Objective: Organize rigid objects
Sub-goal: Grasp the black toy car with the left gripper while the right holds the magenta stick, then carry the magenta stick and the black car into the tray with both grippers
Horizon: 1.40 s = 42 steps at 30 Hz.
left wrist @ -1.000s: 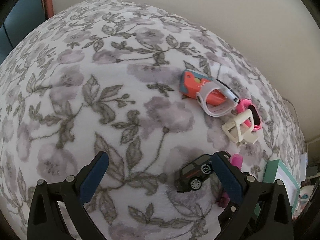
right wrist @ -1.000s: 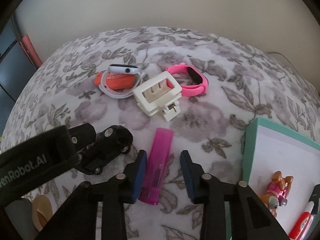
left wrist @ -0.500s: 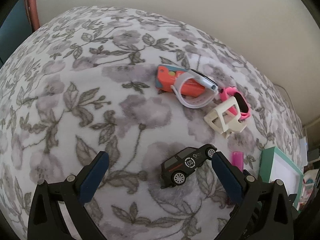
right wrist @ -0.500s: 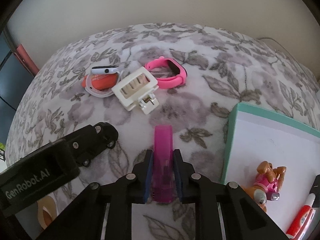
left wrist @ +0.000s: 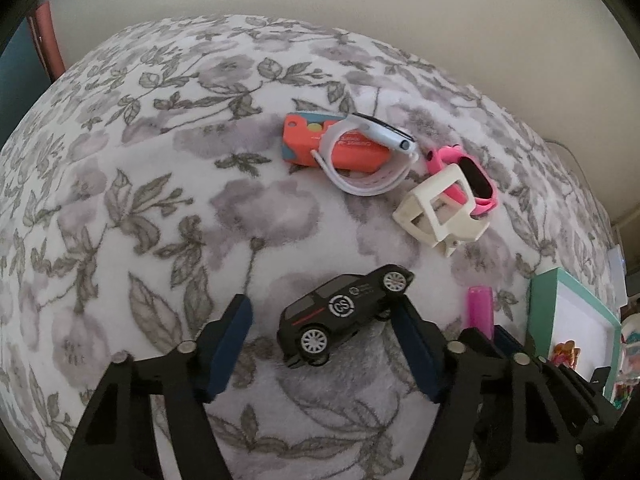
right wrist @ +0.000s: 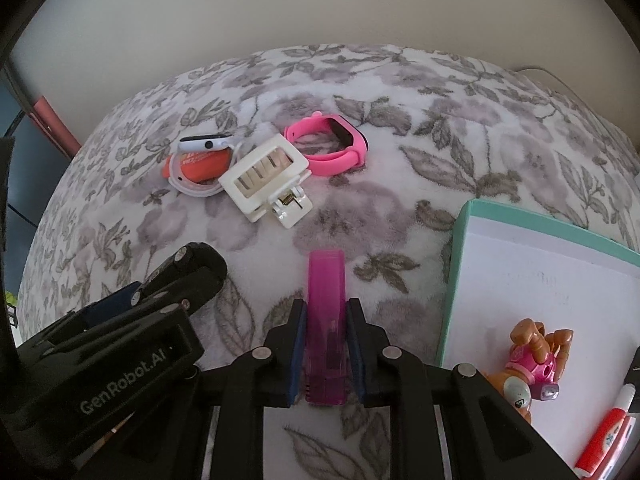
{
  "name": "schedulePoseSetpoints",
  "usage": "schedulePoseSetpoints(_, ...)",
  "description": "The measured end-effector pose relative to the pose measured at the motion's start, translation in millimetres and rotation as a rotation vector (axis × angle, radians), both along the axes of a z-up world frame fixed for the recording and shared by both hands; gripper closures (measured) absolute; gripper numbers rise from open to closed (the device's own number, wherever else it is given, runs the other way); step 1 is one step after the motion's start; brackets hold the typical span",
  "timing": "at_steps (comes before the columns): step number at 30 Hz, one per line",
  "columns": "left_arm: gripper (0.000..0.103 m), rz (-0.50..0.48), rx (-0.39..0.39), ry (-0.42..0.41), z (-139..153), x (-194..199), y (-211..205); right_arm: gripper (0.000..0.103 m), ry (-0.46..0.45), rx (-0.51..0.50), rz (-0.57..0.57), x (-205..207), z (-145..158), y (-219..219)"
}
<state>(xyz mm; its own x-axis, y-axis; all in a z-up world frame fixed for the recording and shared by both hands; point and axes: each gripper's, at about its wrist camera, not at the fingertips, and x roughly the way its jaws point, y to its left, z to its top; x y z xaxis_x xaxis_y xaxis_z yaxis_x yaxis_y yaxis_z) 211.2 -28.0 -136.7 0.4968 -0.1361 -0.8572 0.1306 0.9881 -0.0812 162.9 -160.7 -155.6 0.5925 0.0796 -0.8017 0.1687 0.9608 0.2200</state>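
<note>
Scene: floral fleece blanket [left wrist: 120, 200], strewn with small hard items, teal-rimmed box [right wrist: 472, 216] at its right edge.
Right gripper [right wrist: 326, 350]: clamped on magenta plastic case [right wrist: 325, 312], both pads pressed flat to its long sides, case pointing forward over the blanket, just left of the box.
Left gripper [left wrist: 320, 344]: spread wide, straddling black toy car [left wrist: 344, 312]; right pad just beside or touching the car's rear, left pad well clear; no grip yet.
Already sorted: toy puppy figure [right wrist: 536, 360] and red-and-white marker [right wrist: 604, 432] lying inside the box.
Still loose: orange card case [left wrist: 332, 146] with white-strapped watch [left wrist: 372, 156] lying on it; cream hair claw clip [right wrist: 268, 178]; pink kids' watch [right wrist: 332, 146] touching the clip's far side.
Progress: early to middling, judged from the count — two pieces boxed, one in hand, one bracketed, four untouched.
Likely next: magenta case across the rim into the box; closing on the car.
Risk: car lying askew between the pads, apt to twist or roll on its wheels as they close.
</note>
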Motion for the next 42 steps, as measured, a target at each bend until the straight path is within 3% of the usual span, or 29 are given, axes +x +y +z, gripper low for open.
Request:
schedulePoseSetpoints(4, 0.049, -0.022, -0.006, -0.007, 3, -2, -3, 0.081, -0.003, -0.005, 0.002, -2, 0, 0)
schedulePoseSetpoints(7, 0.051, -0.029, 0.007, -0.009, 3, -2, -6, 0.081, -0.005, -0.008, 0.005, -3, -1, 1)
schedulePoseSetpoints(8, 0.059, -0.025, 0.01, -0.006, 2, -2, -6, 0.081, -0.005, -0.01, 0.006, -3, -1, 1)
schedulePoseSetpoints(12, 0.065, -0.022, 0.014, -0.005, 3, -5, -6, 0.081, 0.003, -0.004, 0.006, -7, -1, 1)
schedulePoseSetpoints(28, 0.066, 0.022, -0.005, -0.019, 22, -26, -2, 0.082, -0.025, 0.134, -0.022, -41, 12, -16)
schedulePoseSetpoints(42, 0.066, -0.039, -0.037, -0.156, 100, -75, -38, 0.082, -0.19, 0.184, -0.179, -117, 82, -74)
